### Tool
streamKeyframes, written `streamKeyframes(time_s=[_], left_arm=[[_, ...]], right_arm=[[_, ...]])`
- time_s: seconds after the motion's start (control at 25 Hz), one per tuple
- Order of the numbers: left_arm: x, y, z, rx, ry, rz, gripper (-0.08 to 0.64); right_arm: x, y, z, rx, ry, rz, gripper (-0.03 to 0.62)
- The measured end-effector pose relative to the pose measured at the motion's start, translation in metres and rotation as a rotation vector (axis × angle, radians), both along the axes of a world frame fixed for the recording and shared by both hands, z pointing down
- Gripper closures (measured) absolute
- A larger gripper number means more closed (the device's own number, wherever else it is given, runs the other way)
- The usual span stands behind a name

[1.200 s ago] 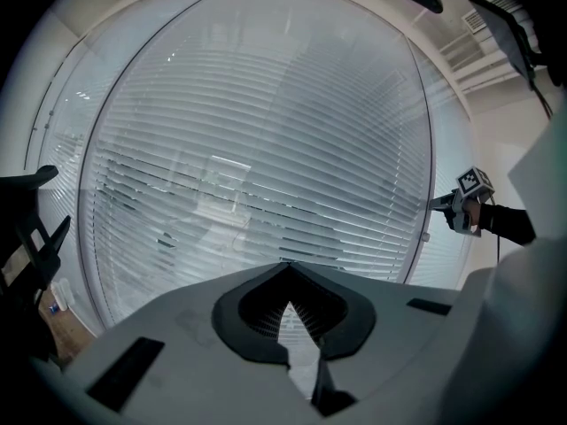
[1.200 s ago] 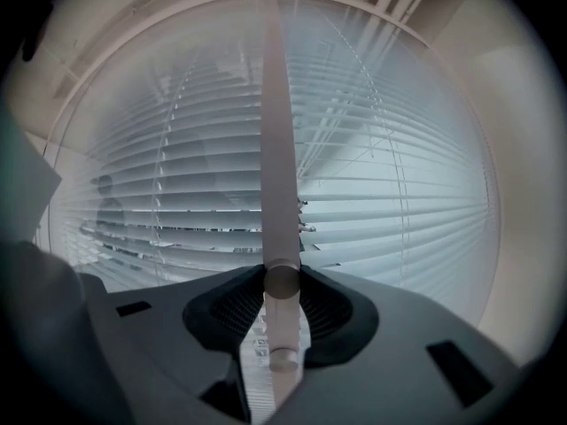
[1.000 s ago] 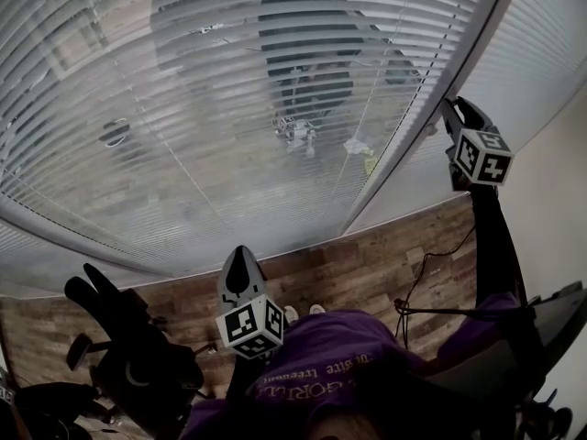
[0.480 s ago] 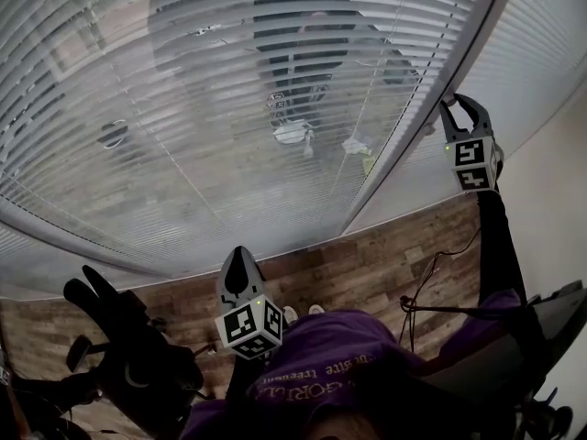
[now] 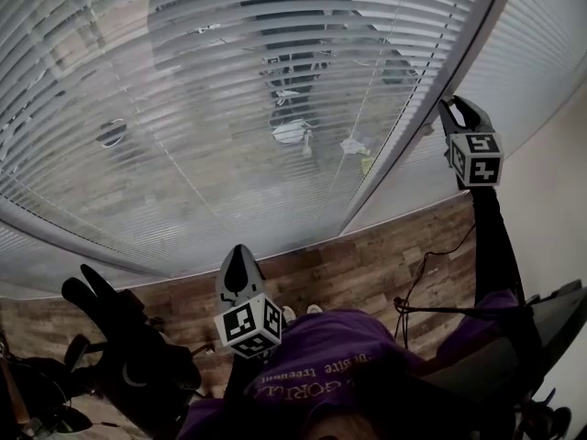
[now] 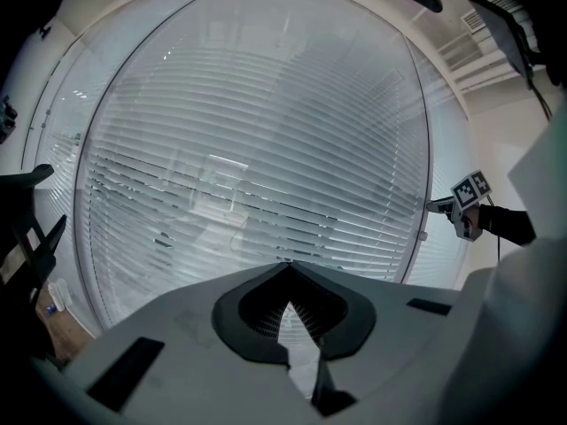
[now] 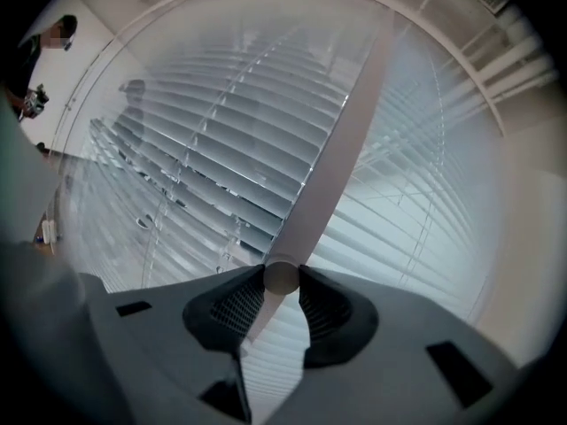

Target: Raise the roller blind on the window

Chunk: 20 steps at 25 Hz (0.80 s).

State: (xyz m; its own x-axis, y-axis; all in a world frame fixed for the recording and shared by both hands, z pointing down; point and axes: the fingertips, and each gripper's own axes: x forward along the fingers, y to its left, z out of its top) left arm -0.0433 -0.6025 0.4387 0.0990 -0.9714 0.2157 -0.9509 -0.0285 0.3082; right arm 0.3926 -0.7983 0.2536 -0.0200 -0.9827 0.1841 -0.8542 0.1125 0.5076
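A white slatted blind point(image 5: 229, 108) hangs lowered over the big window, and it also fills the left gripper view point(image 6: 266, 166). My right gripper point(image 5: 456, 110) is raised at the blind's right side, beside the frame post point(image 5: 413, 126). In the right gripper view its jaws point(image 7: 282, 277) are shut on the round end of a pale control rod point(image 7: 337, 140) that runs up and to the right in front of the slats point(image 7: 204, 149). My left gripper point(image 5: 240, 269) hangs low by my body, well apart from the blind. Its jaws point(image 6: 288, 273) are shut on nothing.
A black office chair point(image 5: 128, 356) stands at the lower left on the wood floor point(image 5: 367, 264). A cable point(image 5: 431, 264) runs across the floor at the right. A pale wall point(image 5: 550, 209) closes the right side. A second blind panel point(image 5: 541, 53) lies right of the post.
The right gripper has twisted at the rod, so its marker cube shows a different face, and has shifted slightly. The left gripper has not moved.
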Motion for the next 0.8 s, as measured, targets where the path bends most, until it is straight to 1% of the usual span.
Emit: streamKeyframes(time_s=[0.28,0.48,0.64,0.8], left_arm=[[-0.0016,0.0019,-0.0012,-0.003,0.002,-0.008,0.56],[-0.003,0.0024,0.0009,-0.003,0.002,-0.007,0.56],[-0.0037,0.0021,0.0006,-0.001,0.0,-0.007,0.56],[-0.0052,0.003,0.0014,-0.002,0.0,-0.011,0.56]], right_arm=[[0.0037,-0.0008,-0.0004,-0.017,-0.138,0.007,0.471],[0.0044,-0.0009,0.0014,-0.024,-0.209,0.02,0.471],[0.0065,-0.0027,0.0029,-0.053,-0.332,0.025,0.471],[0.0056,-0.0007,-0.0005,-0.049,-0.413,0.042,0.471]])
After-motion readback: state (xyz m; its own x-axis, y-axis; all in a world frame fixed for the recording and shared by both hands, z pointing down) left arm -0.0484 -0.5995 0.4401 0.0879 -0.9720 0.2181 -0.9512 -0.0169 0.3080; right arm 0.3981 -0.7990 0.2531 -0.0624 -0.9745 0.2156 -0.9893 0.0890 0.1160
